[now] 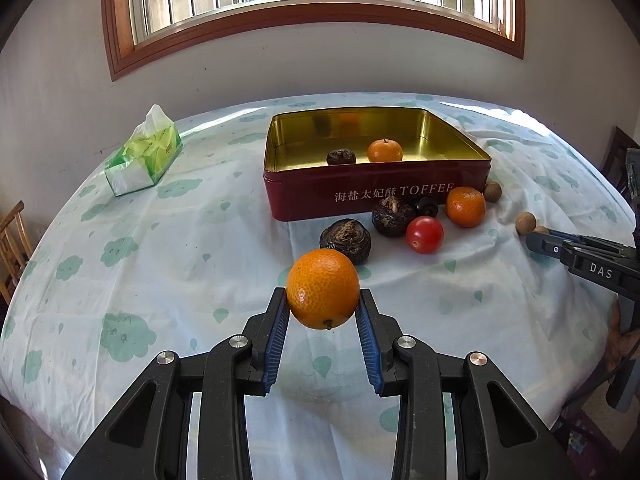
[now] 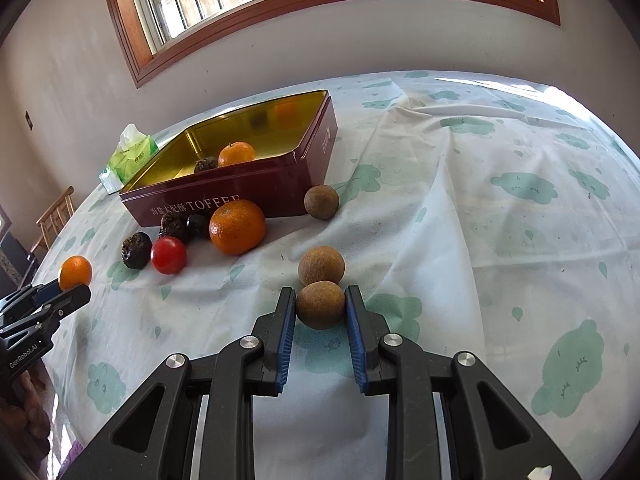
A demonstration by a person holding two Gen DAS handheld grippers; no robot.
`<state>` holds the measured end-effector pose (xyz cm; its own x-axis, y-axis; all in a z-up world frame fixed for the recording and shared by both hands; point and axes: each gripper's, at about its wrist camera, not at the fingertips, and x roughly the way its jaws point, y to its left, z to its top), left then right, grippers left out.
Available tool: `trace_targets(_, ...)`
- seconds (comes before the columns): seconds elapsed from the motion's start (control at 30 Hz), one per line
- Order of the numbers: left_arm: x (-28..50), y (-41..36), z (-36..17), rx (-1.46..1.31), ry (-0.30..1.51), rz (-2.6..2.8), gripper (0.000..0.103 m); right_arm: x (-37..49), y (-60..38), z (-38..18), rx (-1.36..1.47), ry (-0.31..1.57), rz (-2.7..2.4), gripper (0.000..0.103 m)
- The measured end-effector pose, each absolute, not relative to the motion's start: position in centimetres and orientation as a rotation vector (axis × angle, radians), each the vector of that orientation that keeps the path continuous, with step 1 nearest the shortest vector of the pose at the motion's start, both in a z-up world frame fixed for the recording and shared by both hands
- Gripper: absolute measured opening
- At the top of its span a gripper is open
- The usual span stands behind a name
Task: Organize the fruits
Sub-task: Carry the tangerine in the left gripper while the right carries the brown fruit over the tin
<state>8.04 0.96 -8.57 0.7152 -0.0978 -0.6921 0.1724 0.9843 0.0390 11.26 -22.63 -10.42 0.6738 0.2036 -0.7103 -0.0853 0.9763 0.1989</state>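
Nearest the left wrist camera, the left gripper (image 1: 323, 300) has its blue-padded jaws clenched on a small round orange citrus fruit (image 1: 323, 289), held by its sides clear above the cloud-printed white cloth (image 1: 140, 280) that covers the surface. In the right wrist view, the right gripper (image 2: 321, 305) has its jaws closed on a small round brown longan (image 2: 320, 305), which looks to sit low on the cloth, just in front of a second brown longan (image 2: 321, 265) that touches or nearly touches it.

The citrus is probably light and firm with a slightly giving, pebbled peel; gripping across its widest part, as here, should hold without bruising it. The longan has a thin, dry, brittle shell and is smooth and round, so it could roll or pop out if pinched off-centre, and hard pressure might crack it.

The dark red rectangular tin with a gold interior (image 1: 376, 196) stands farther back, already holding one small orange (image 1: 385, 150) and one dark water chestnut (image 1: 341, 157). In front of it lie two more dark chestnuts, a red cherry tomato (image 1: 425, 235), another orange (image 1: 465, 207) and a third longan (image 2: 321, 201) near the tin's corner.

The tin's front reads "TOFFEE" after white Chinese characters. The right gripper's body is marked "DAS", and the left one's "GenRobot.AI". A green tissue pack (image 1: 145, 153) lies to the left.
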Motion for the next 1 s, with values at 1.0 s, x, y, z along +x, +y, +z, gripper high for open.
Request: trace_targets(1.0, 5.5, 0.7, 0.8, 0.154, 0.568, -0.091, 0.035, 9.8, -19.6, -7.3, 0.167, 0.809, 0.256, 0.024)
